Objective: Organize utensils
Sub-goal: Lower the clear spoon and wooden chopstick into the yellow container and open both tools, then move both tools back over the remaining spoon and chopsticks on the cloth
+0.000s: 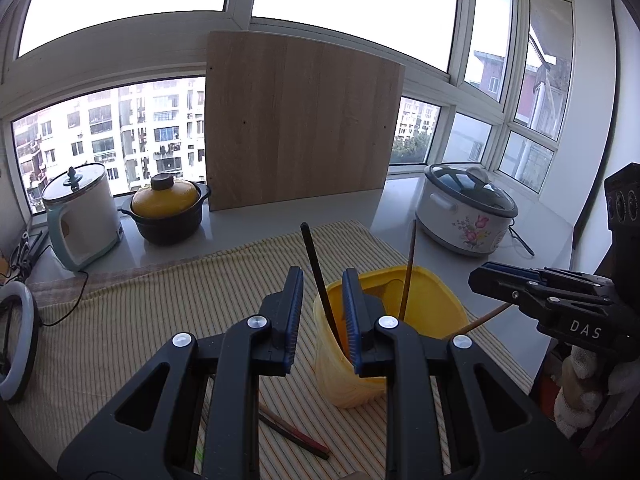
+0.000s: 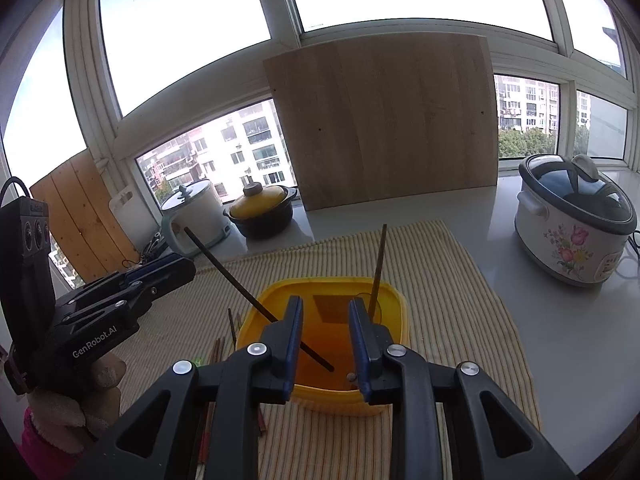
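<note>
A yellow plastic container [image 1: 434, 292] [image 2: 394, 292] stands on a striped cloth [image 1: 140, 320]. A black chopstick [image 1: 314, 256] [image 2: 224, 264] and a brown one [image 1: 410, 256] [image 2: 379, 260] lean inside it. Another brown stick [image 1: 484, 316] rests on its right rim. Several loose chopsticks [image 1: 296, 432] [image 2: 232, 328] lie on the cloth beside it. My left gripper [image 1: 323, 280] [image 2: 176, 268] is open just left of the container, the black stick showing behind its gap, untouched. My right gripper [image 2: 325, 308] [image 1: 480, 276] hangs open over the container with nothing between its pads.
A wooden board [image 1: 300, 128] leans against the window. A white kettle [image 1: 80, 216] and a yellow-lidded black pot [image 1: 166, 212] stand at the back left, a flowered rice cooker [image 1: 466, 212] [image 2: 572, 220] at the right. A ring light [image 1: 16, 340] sits at the left edge.
</note>
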### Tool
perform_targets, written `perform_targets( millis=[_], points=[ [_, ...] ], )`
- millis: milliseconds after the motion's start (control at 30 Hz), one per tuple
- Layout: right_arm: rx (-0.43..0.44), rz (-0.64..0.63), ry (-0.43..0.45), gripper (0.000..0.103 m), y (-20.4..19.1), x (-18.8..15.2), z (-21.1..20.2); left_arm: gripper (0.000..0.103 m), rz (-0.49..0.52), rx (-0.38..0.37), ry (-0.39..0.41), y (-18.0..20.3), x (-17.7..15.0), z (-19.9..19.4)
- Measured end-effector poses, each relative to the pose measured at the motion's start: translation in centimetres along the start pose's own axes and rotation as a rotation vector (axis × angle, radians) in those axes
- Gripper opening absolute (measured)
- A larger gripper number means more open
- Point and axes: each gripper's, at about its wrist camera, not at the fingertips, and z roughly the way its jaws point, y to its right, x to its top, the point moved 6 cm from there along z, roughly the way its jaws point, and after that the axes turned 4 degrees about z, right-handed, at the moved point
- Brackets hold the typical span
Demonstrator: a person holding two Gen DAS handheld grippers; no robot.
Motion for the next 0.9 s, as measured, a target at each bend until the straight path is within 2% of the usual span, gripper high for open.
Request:
perform_targets(
  millis=[333,400,500,667,900],
  points=[
    [-0.005,-0.085,0.002,0.032,-3.9,-0.8,0.0,0.019,-0.058,0.047,-0.026,-4.5,-2.4,-1.8],
    [0.000,-0.095,0.000,0.040,-4.5,-1.1,0.1,0.019,-0.069,0.059,-0.035,-5.6,-3.1,-2.1],
    [0.006,-0.105,-0.001,0.054,-5.4,-1.7,0.1,0.028,-0.094,0.077,-0.052,-7.4,-4.1,-2.6],
    [0.027,-0.129,-0.016,0.062,-7.0,-2.9,0.3,0.028,-0.140,0.098,-0.097,-10.4,-6.3,-3.0],
    [0.071,-0.135,-0.069,0.064,-8.4,-5.3,1.6,0.028,-0.221,0.086,-0.201,-13.3,-10.1,-2.3]
  ],
)
